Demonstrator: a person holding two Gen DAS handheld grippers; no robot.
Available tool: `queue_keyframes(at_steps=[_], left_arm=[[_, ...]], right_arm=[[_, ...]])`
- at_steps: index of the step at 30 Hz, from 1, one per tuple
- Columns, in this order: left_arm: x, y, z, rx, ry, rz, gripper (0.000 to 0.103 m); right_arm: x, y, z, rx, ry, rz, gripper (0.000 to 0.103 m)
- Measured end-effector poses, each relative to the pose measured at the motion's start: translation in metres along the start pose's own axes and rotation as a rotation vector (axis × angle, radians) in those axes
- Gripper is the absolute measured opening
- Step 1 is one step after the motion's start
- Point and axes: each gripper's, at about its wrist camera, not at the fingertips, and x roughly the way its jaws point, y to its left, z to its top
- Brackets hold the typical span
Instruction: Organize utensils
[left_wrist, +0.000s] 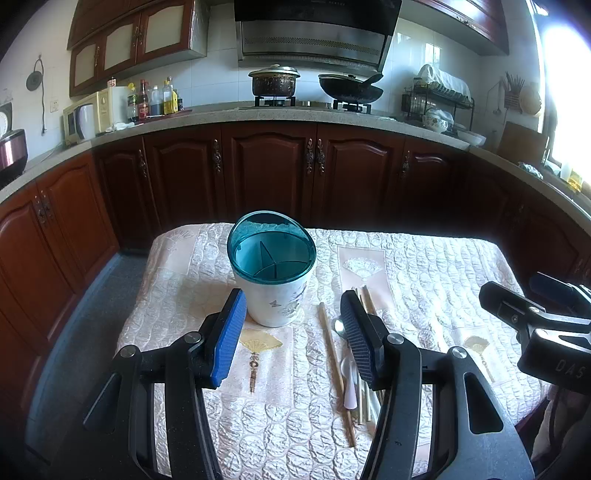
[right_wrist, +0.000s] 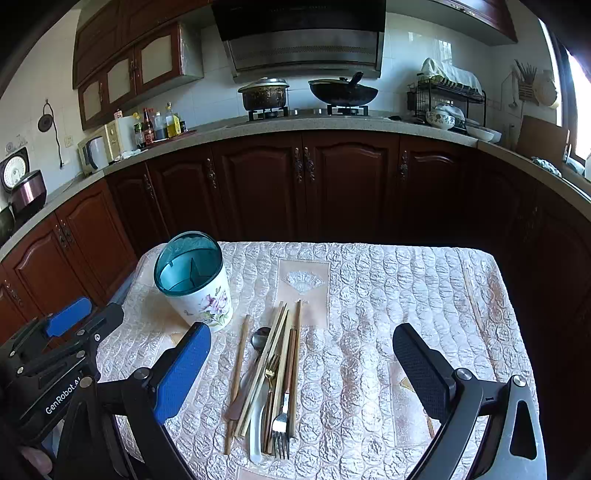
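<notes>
Utensil pile (left_wrist: 354, 369) partly hidden behind right pad of left gripper (left_wrist: 293, 339); holder (left_wrist: 271, 269) compartment floors unseen; worktop (right_wrist: 369, 369) near edge cut off.

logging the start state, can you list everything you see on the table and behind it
holder: 1, white floral with teal rim, empty, table's far left
chopsticks: several, wood, in a pile right of holder
forks: 2, one silver, one gold, in pile
spoons: 1 metal, 1 white, in pile
tablecloth: 1, cream quilted
pot: 1, dark, on stove
wok: 1, black, on stove
bottles: several, left counter
dish rack: 1, black, right counter
left gripper: open, empty
right gripper: open, empty
</notes>
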Motion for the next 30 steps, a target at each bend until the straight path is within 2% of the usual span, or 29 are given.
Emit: queue_keyframes(at_steps=[30], left_arm=[[0.005,0.0008,-0.0012,-0.001,0.01,0.005,0.053]], right_arm=[[0.0088,0.0032,0.0007,-0.018,0.027,-0.01,0.099]])
